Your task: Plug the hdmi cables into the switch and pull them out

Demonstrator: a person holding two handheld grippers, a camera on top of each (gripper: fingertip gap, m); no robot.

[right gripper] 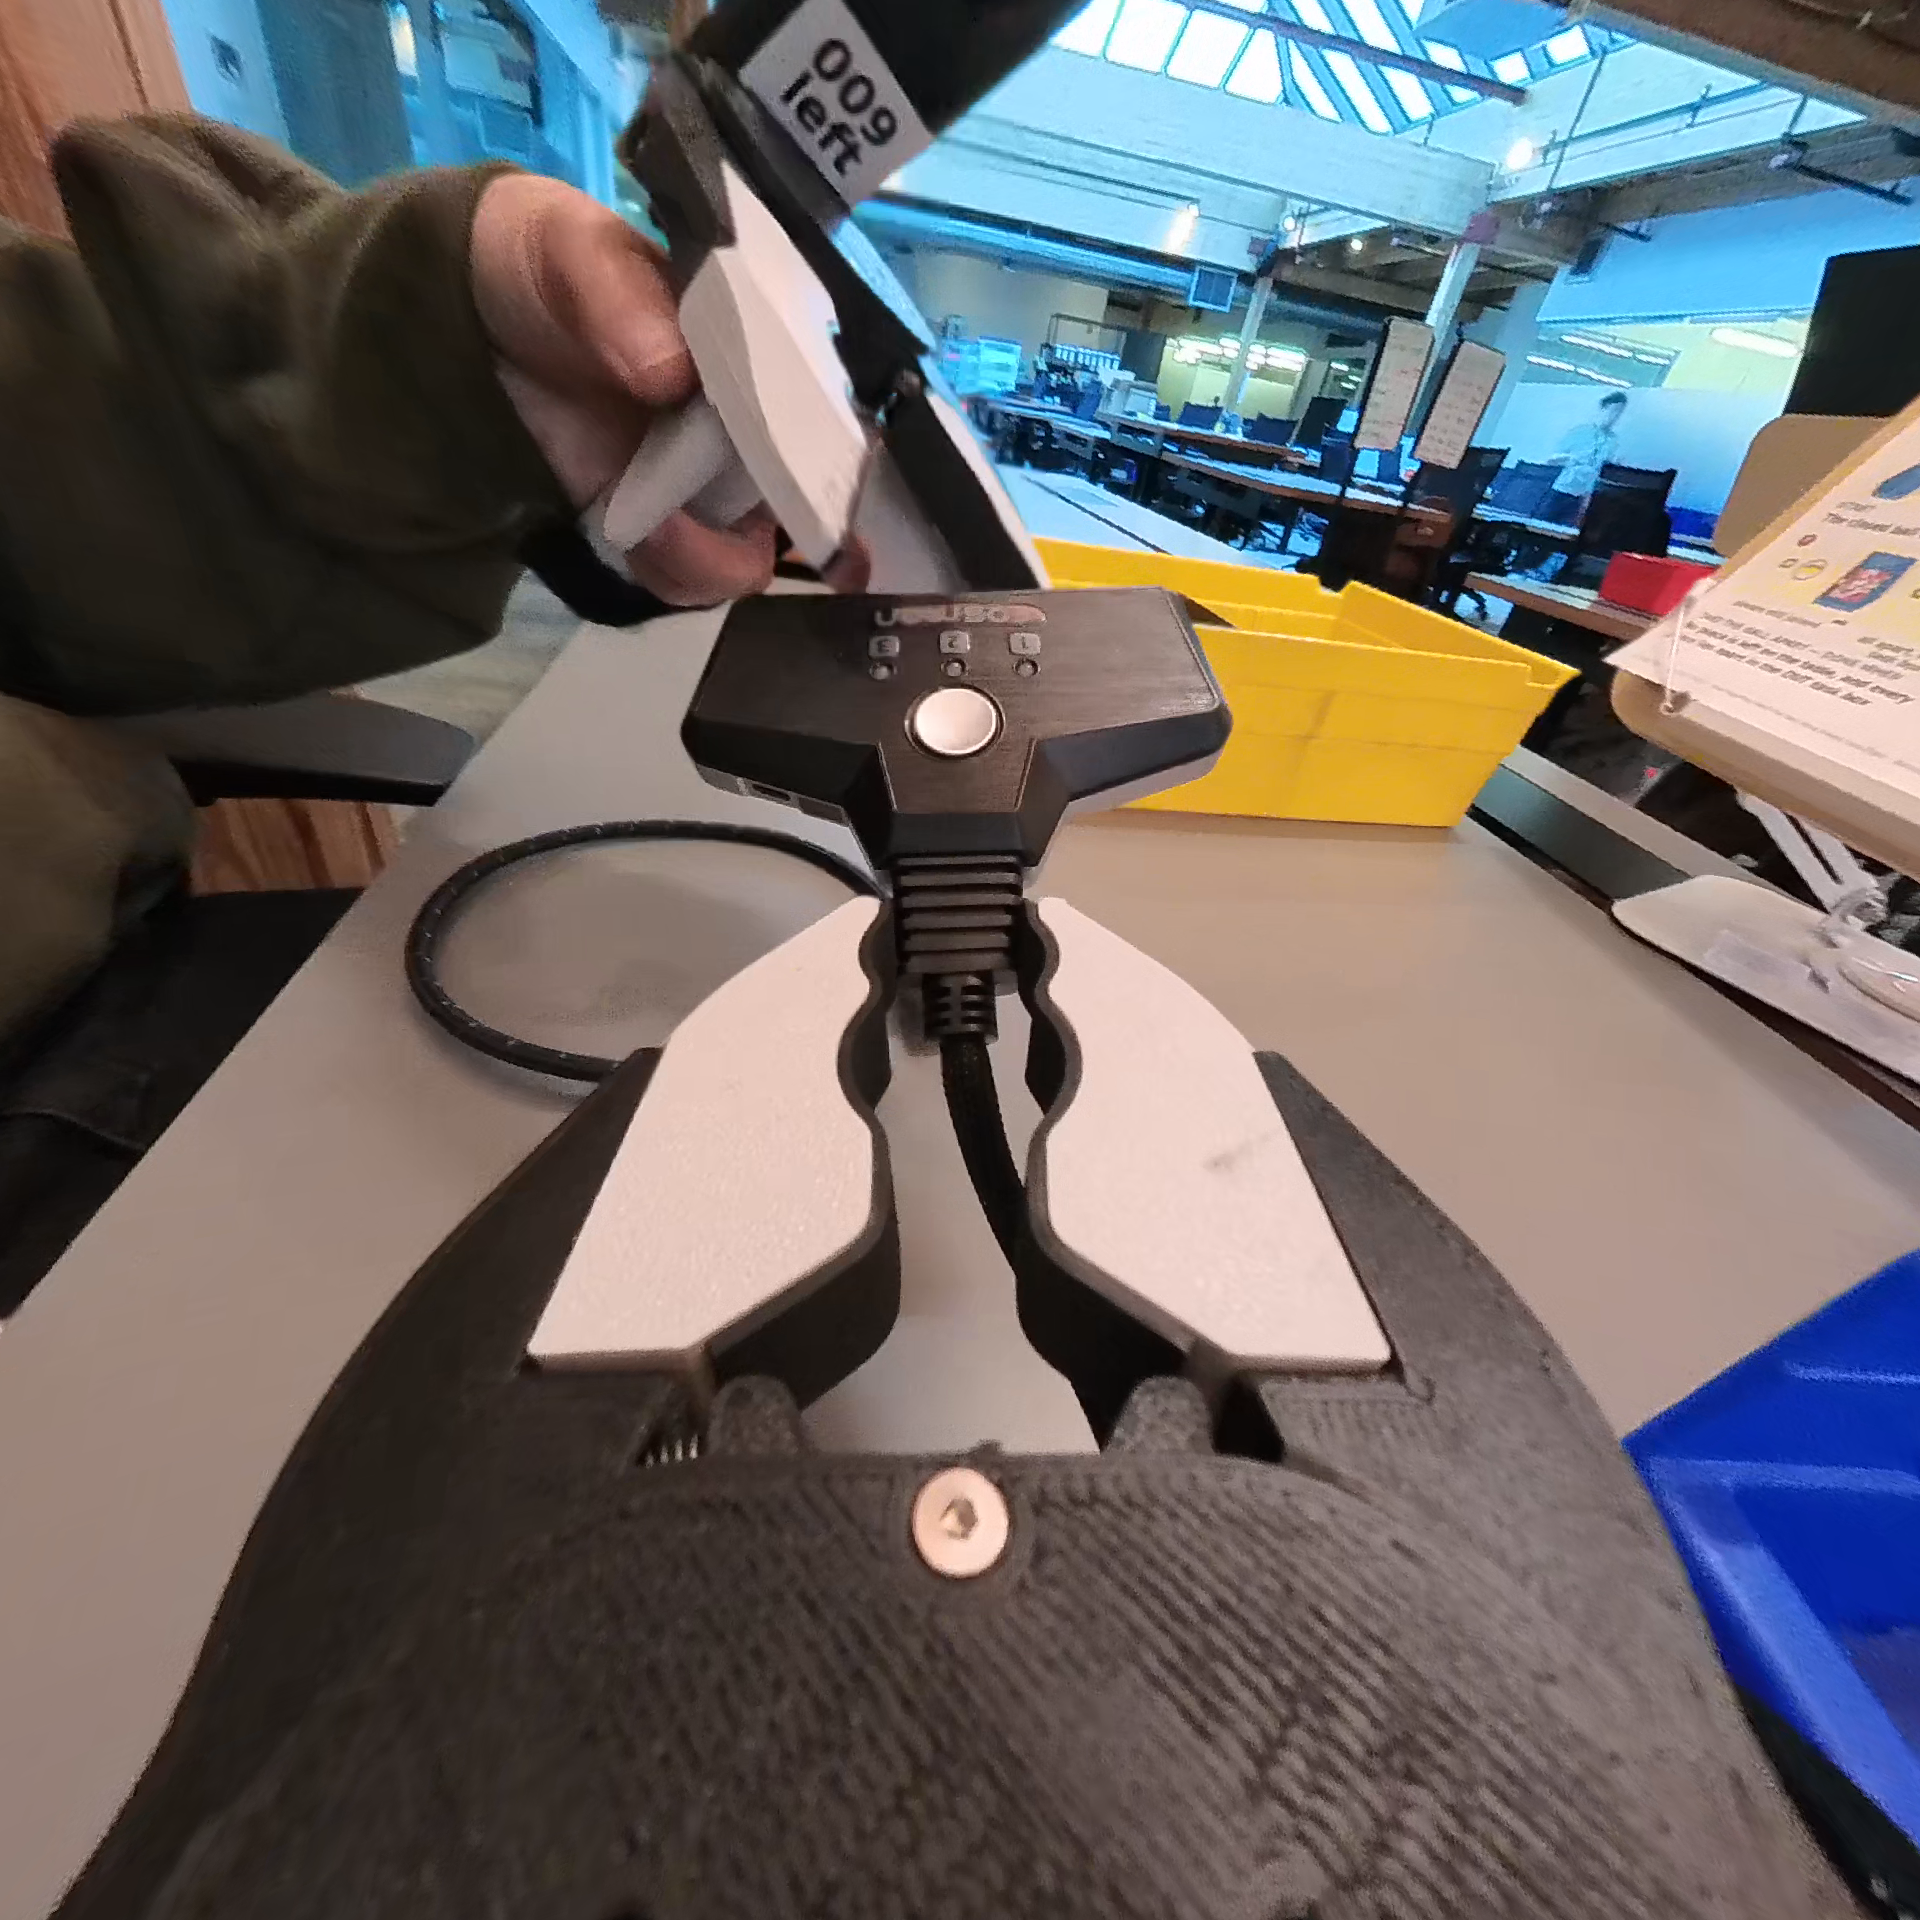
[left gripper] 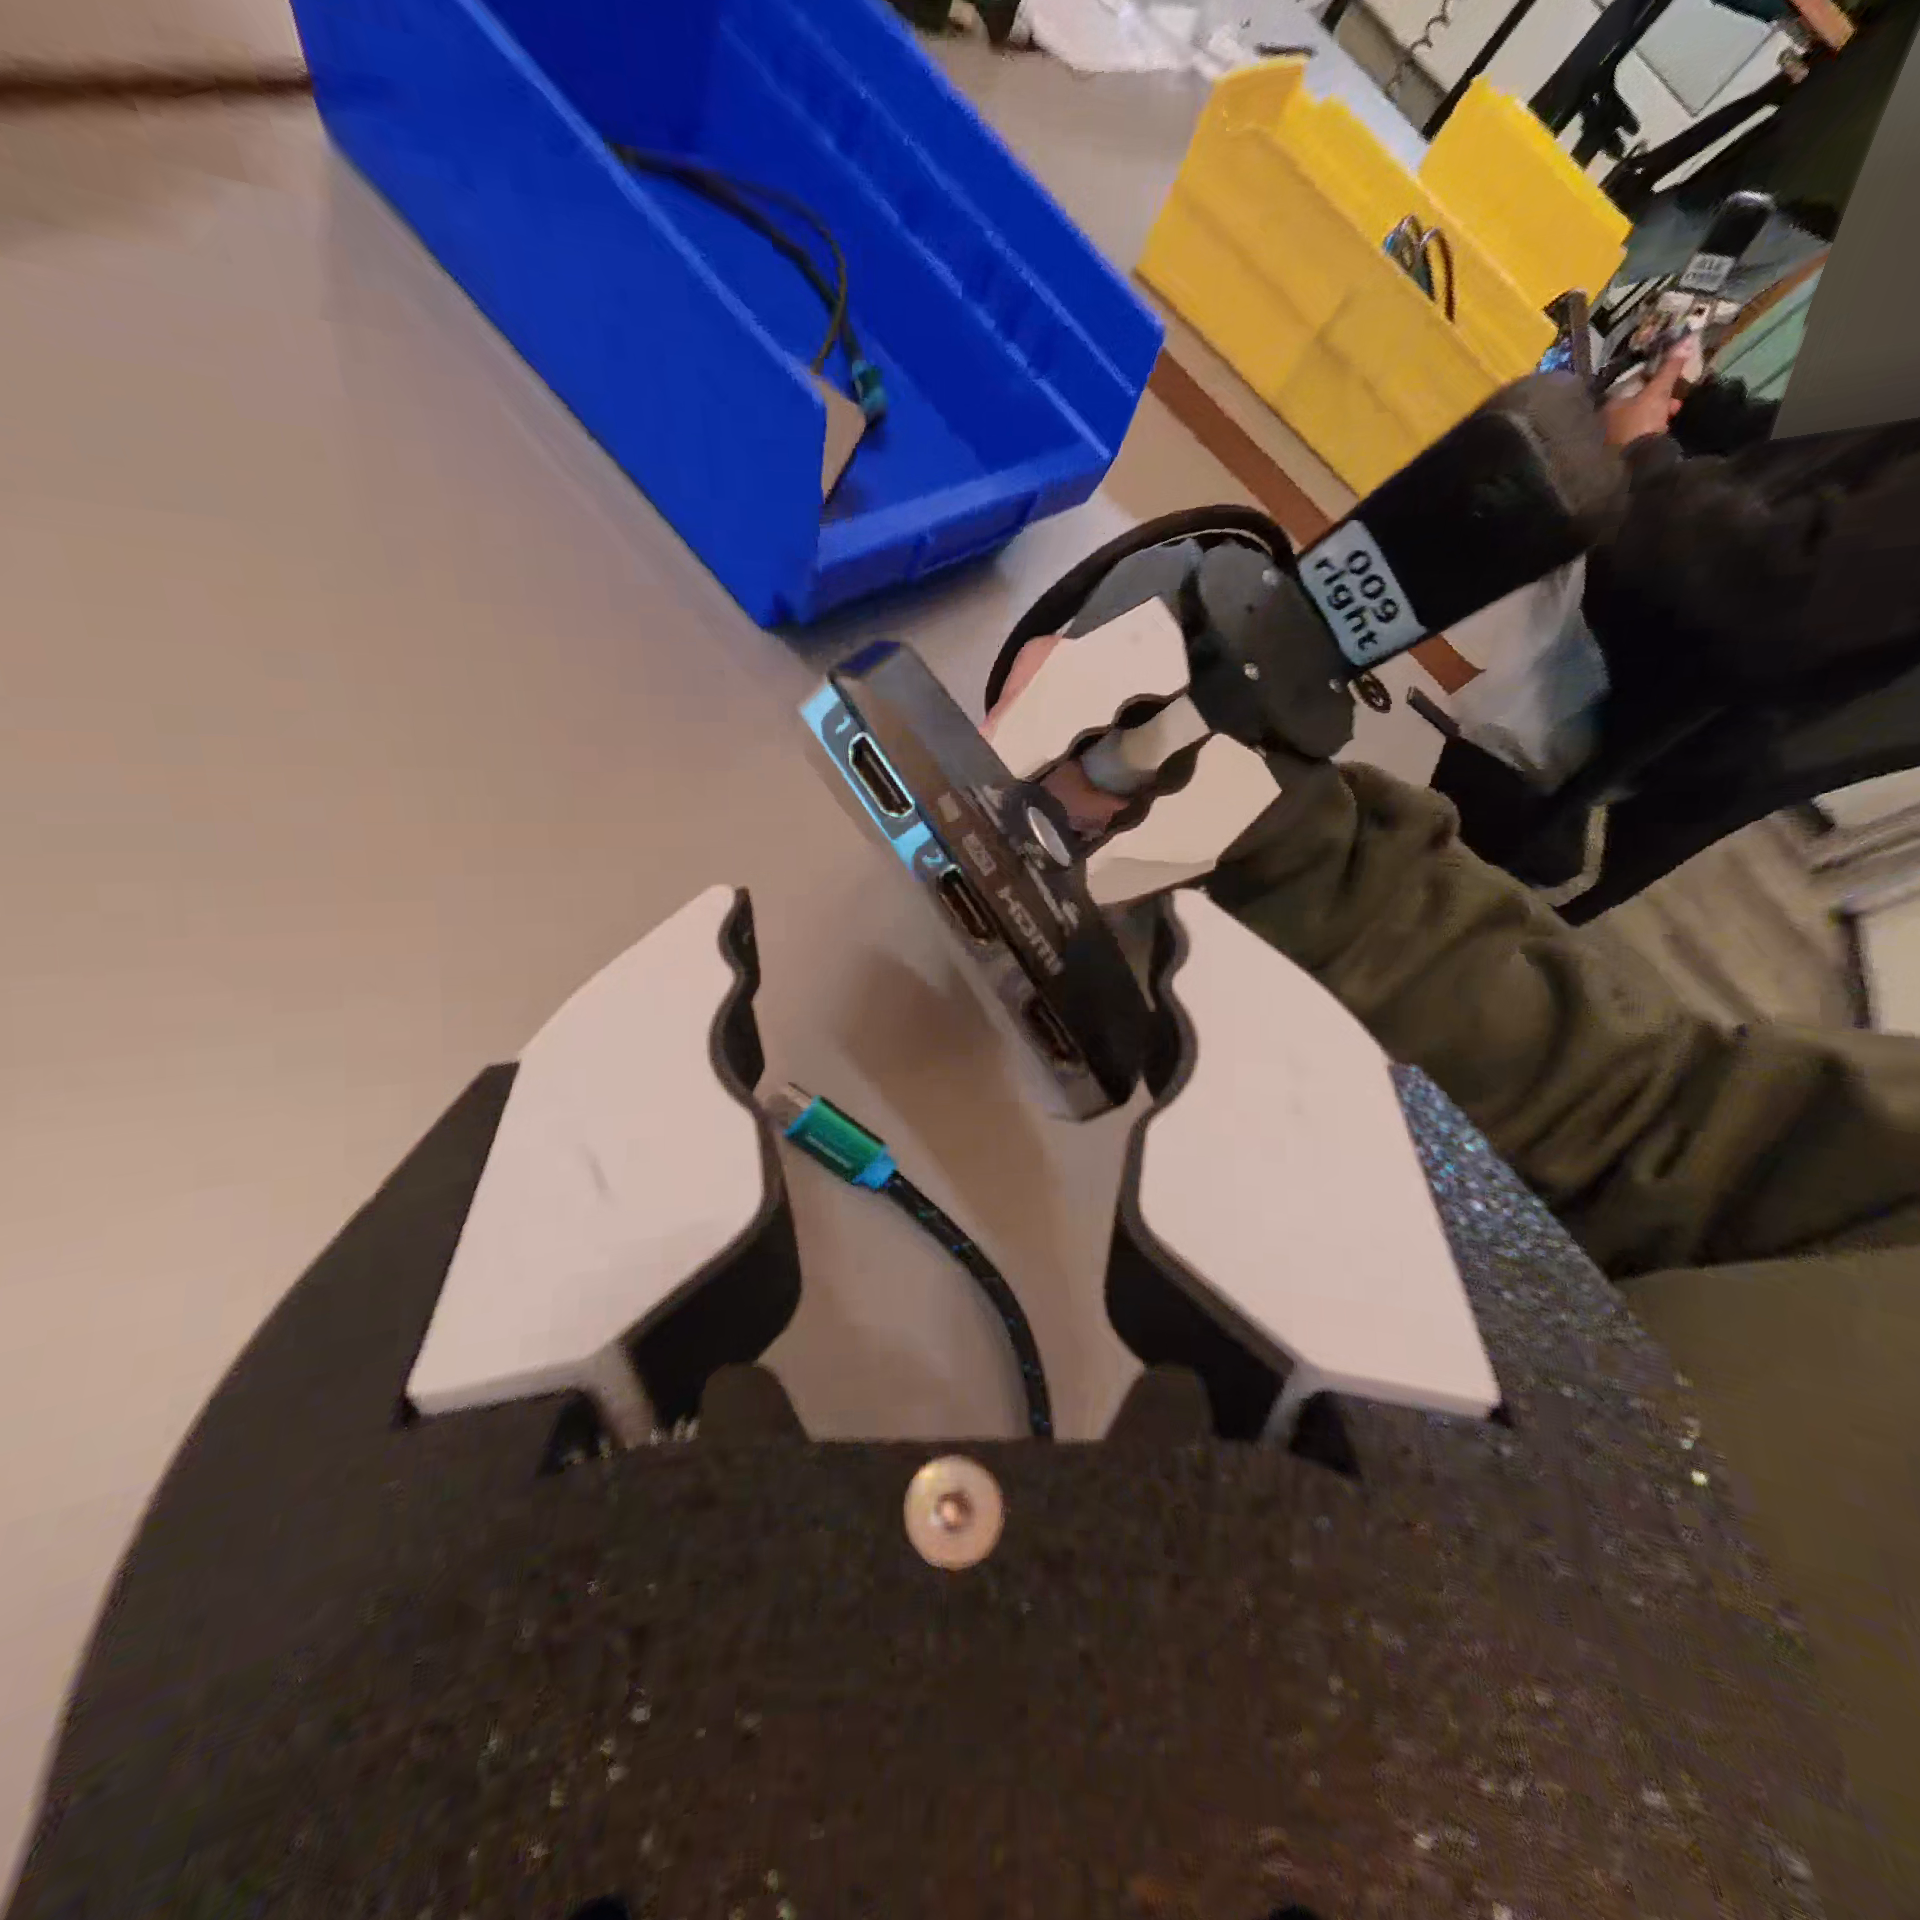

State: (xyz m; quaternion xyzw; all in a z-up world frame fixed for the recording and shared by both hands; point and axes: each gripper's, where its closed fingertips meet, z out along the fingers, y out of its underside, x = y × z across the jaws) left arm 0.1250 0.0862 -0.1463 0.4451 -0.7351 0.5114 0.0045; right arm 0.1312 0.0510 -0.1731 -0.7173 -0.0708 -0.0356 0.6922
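Lying on the grey table (left gripper: pixel 260 727) between spread fingers, a green-and-blue cable plug (left gripper: pixel 836 1148) on a braided black lead sits just inside the left gripper (left gripper: pixel 951 1013), whose white fingers (left gripper: pixel 623 1174) stand apart and grasp nothing. Ahead of them the black HDMI switch (left gripper: pixel 987 883) is held off the table and tilted, its row of three ports facing that gripper and all unplugged; its near end lies close against the inner edge of the right-hand finger, though contact cannot be told. Behind, a blue bin (left gripper: pixel 935 343) holds another black cable (left gripper: pixel 790 239), with a yellow bin (left gripper: pixel 1320 291) further right. At the right of the left wrist view, the right gripper (left gripper: pixel 1117 790) reaches in from an olive sleeve (left gripper: pixel 1558 997).

From the right wrist view, the right gripper (right gripper: pixel 956 925) is clenched on the ribbed strain relief at the neck of the switch (right gripper: pixel 956 686), whose own black cord (right gripper: pixel 499 935) loops across the table to the left. Above it, a hand (right gripper: pixel 592 343) holds the left gripper (right gripper: pixel 790 416) by its handle.
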